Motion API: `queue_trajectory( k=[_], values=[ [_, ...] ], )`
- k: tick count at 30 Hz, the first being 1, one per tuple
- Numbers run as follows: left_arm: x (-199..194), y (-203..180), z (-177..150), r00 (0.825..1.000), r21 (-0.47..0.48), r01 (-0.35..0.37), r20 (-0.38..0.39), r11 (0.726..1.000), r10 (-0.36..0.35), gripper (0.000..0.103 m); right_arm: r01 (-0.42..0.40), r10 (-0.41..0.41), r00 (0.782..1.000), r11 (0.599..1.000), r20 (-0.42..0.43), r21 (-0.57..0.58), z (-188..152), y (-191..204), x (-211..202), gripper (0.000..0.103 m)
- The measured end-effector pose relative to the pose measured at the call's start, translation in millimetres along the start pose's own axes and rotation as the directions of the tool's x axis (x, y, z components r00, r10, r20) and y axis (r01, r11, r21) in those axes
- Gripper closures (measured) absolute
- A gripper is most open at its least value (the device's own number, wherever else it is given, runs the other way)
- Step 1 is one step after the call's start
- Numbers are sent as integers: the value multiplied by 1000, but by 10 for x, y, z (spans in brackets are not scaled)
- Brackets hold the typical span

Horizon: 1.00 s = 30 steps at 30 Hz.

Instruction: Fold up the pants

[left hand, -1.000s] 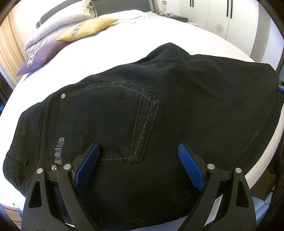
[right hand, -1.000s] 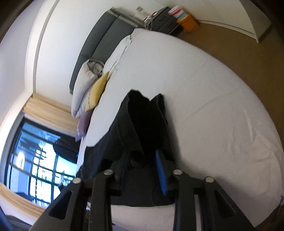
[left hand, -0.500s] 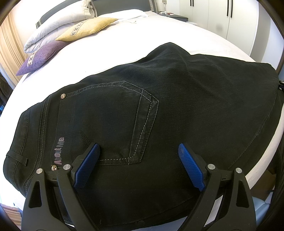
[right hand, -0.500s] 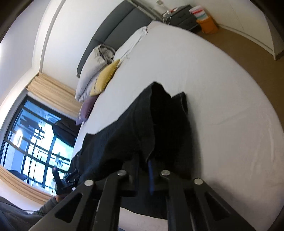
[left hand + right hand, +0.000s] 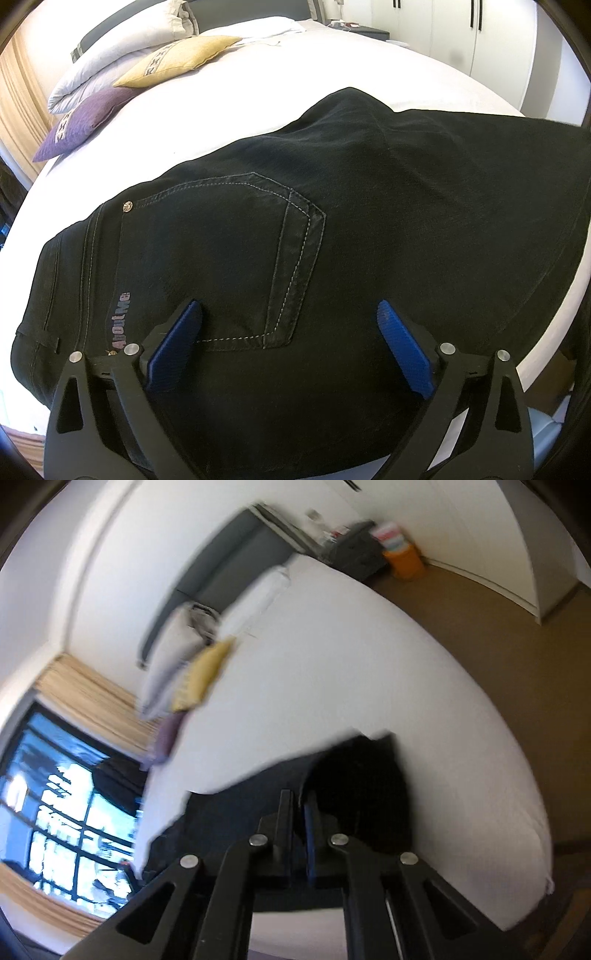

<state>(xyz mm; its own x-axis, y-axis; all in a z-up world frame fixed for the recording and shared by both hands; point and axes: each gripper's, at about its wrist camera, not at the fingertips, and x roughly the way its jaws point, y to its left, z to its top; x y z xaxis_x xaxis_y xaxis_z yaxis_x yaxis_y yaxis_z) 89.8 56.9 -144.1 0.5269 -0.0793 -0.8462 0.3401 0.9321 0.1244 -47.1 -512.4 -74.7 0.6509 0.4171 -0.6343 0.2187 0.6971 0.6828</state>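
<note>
Lying flat on the bed: black pants, seat and back pocket just ahead of the left gripper, fingers spread wide, gripping nothing. Right gripper clenching a fold of leg cloth (view blurred). Handling as soft, limp, fairly heavy denim; pinching at seams or hems, doubled layers.
</note>
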Motion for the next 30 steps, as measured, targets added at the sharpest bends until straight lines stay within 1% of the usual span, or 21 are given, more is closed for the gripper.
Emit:
queue_trajectory(
  k=[1, 2, 3, 4, 5, 6, 8, 9, 11, 12, 15, 17, 18, 19, 21, 22, 24, 25, 27, 29, 30],
  values=[
    [-1, -7, 1, 1000, 0, 0, 1, 1000, 0, 5, 46, -45, 998, 998, -38, 35, -42, -129, 98, 97],
    [-3, -12, 1, 1000, 1, 0, 1, 1000, 0, 5, 106, -100, 992, 992, -82, 71, -106, -285, 214, 97],
    [-10, -15, 0, 1000, 3, 0, 1, 1000, 0, 5, 142, -128, 984, 983, -121, 118, -177, -441, 315, 96],
    [-14, -15, -1, 1000, 6, 0, 0, 1000, 0, 5, 158, -133, 979, 973, -153, 169, -238, -578, 390, 97],
    [-11, -16, 6, 1000, 9, 0, -3, 1000, 0, 5, 137, -105, 983, 964, -148, 226, -297, -680, 408, 98],
    [-16, -16, 9, 1000, 12, 2, -7, 1000, -2, 5, 122, -93, 987, 963, -129, 239, -307, -689, 377, 97],
    [-25, -15, 18, 1000, 17, 4, -12, 1000, -4, 5, 124, -98, 989, 961, -115, 246, -305, -657, 299, 94],
    [-27, -16, 23, 1000, 18, 3, -14, 1000, -3, 5, 140, -115, 987, 959, -113, 245, -292, -656, 269, 92],
    [-38, -25, 37, 1000, 18, 0, -20, 1000, 0, 5, 219, -202, 975, 950, -95, 224, -261, -652, 118, 88],
    [-47, -31, 45, 1000, 15, 0, -21, 1000, 0, 5, 221, -206, 975, 948, -88, 228, -253, -663, 64, 88],
    [-81, -71, 59, 1000, 22, 17, -18, 1000, -17, 5, 200, -192, 980, 947, -60, 250, -269, -656, -121, 88],
    [-129, -124, 70, 999, 38, 35, -7, 999, -35, 5, 171, -168, 985, 958, -30, 230, -271, -554, -204, 87],
    [-168, -171, 80, 999, 54, 42, 6, 998, -43, 5, 165, -165, 986, 963, -17, 212, -257, -481, -225, 84],
    [-215, -227, 90, 999, 75, 45, 23, 996, -47, 5, 158, -161, 987, 969, 0, 189, -234, -389, -232, 83],
    [-289, -319, 100, 997, 110, 43, 57, 993, -50, 5, 103, -107, 994, 988, 31, 114, -165, -136, -192, 83],
    [-305, -362, 107, 996, 123, 47, 67, 991, -56, 5, 46, -49, 998, 997, 40, 60, -120, 54, -133, 82],
    [-253, -451, 124, 997, 138, 61, 47, 989, -68, 5, -35, 35, 999, 999, 25, 3, -79, 320, 47, 69],
    [-226, -479, 124, 997, 141, 64, 39, 988, -70, 5, -57, 57, 998, 998, 8, -15, -69, 409, 155, 66],
    [-201, -516, 129, 996, 139, 70, 38, 988, -76, 5, -49, 47, 999, 997, -22, -53, -40, 528, 405, 66],
    [-225, -537, 120, 995, 127, 87, 46, 988, -94, 5, -1, 0, 998, 1000, -57, -15, -52, 434, 710, 66],
    [-237, -541, 124, 994, 121, 94, 50, 988, -100, 5, 26, -27, 997, 1000, -75, -2, -86, 355, 780, 66]
  ],
)
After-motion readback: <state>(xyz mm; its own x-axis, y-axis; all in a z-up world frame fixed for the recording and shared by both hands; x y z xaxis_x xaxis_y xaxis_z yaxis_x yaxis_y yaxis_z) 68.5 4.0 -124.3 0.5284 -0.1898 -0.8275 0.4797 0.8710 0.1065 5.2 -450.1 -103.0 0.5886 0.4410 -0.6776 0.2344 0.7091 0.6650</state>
